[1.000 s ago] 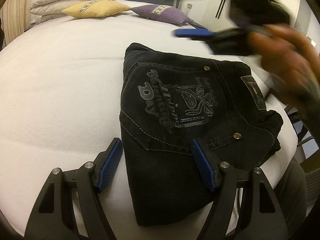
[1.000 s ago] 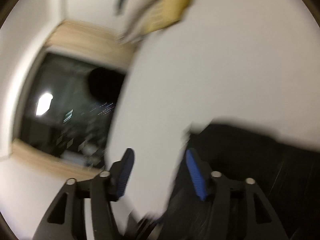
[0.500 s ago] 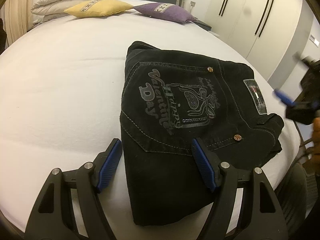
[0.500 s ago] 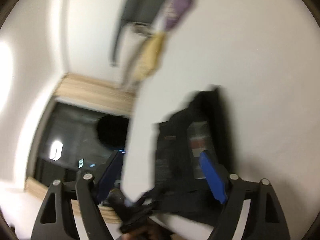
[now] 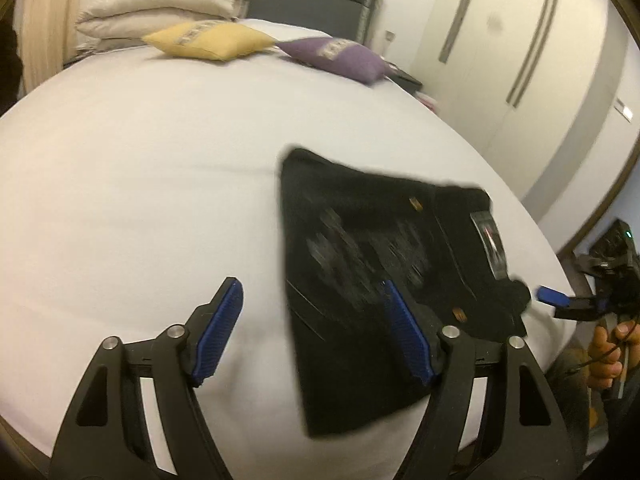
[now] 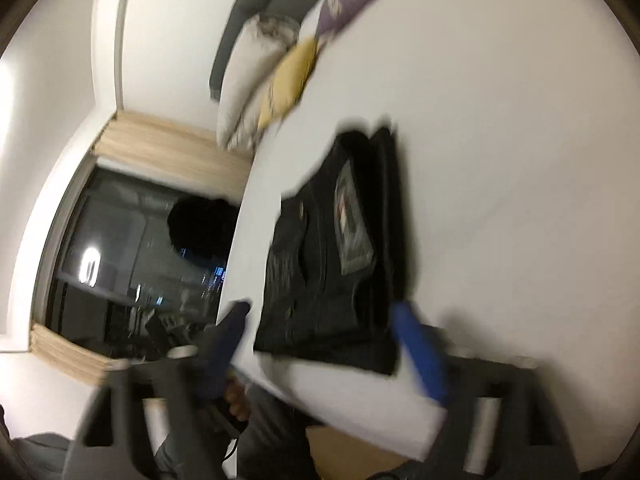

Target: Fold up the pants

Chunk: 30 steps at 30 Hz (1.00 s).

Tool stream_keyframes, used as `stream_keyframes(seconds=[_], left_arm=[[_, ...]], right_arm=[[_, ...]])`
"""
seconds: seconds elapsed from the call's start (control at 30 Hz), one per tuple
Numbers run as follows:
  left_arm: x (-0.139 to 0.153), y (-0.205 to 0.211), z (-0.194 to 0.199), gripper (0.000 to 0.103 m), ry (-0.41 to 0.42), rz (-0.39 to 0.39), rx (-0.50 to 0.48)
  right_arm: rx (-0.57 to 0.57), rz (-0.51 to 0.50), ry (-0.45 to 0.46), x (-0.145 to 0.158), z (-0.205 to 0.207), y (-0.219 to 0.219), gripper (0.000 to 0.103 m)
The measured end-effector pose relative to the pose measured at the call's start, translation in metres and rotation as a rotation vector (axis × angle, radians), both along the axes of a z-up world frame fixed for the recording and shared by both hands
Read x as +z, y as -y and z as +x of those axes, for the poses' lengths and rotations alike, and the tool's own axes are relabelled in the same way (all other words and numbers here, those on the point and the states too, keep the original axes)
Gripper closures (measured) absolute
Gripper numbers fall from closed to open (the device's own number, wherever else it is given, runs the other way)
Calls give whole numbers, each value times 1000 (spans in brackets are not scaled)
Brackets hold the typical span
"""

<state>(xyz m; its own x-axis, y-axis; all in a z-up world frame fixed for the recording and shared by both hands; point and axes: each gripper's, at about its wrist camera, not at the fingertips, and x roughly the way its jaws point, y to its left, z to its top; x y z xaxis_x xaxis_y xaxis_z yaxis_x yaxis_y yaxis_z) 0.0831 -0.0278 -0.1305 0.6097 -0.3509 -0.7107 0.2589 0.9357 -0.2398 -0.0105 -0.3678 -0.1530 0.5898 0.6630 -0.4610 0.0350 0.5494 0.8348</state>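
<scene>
Black jeans [image 5: 372, 276] lie folded into a compact rectangle on the white bed [image 5: 140, 208], back pocket print and waist label facing up. My left gripper [image 5: 316, 332] is open and empty, hovering above the pants' near edge without touching. My right gripper [image 6: 332, 344] is open and empty, off the bed's edge beside the pants [image 6: 340, 248]. It also shows in the left wrist view [image 5: 554, 298] at the far right, held in a hand.
A yellow cushion [image 5: 208, 40], a purple cushion [image 5: 336, 56] and stacked white pillows [image 5: 160, 12] lie at the bed's head. Wardrobe doors [image 5: 520, 40] stand to the right. A dark window [image 6: 132, 256] is beyond the bed's edge.
My left gripper has pulled back and left, so the pants sit further right. My right gripper has swung off the pants down to the bed's right edge.
</scene>
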Motion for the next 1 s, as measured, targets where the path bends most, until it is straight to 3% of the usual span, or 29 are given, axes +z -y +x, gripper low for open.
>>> stream_keyframes(seconds=[0.1, 0.3, 0.43, 0.6, 0.7, 0.73, 0.8, 0.83, 0.9, 1.0], left_arm=[[-4, -15, 31, 25, -88, -8, 14], [-30, -23, 75, 25, -264, -60, -37], [-35, -14, 87, 25, -292, -78, -91], [-40, 4, 95, 25, -332, -82, -142], [-42, 13, 100, 26, -344, -72, -161], [-43, 15, 101, 28, -345, -74, -170], [-43, 19, 101, 50, -352, -92, -191], [-43, 21, 101, 50, -354, -90, -191], [-41, 24, 100, 60, -347, -70, -197], [-35, 29, 95, 73, -323, -45, -208]], right_arm=[[-27, 1, -32, 3, 20, 9, 17], [37, -57, -175, -24, 63, 5, 17], [40, -12, -176, -29, 77, 3, 18], [83, -38, -200, -31, 102, -10, 21], [94, -48, -211, -34, 107, -14, 31], [93, -49, -214, -34, 106, -13, 35], [95, -63, -218, -36, 107, -15, 47], [96, -75, -223, -38, 107, -16, 56], [93, -96, -229, -39, 105, -14, 65], [95, -167, -206, -31, 102, -20, 71]])
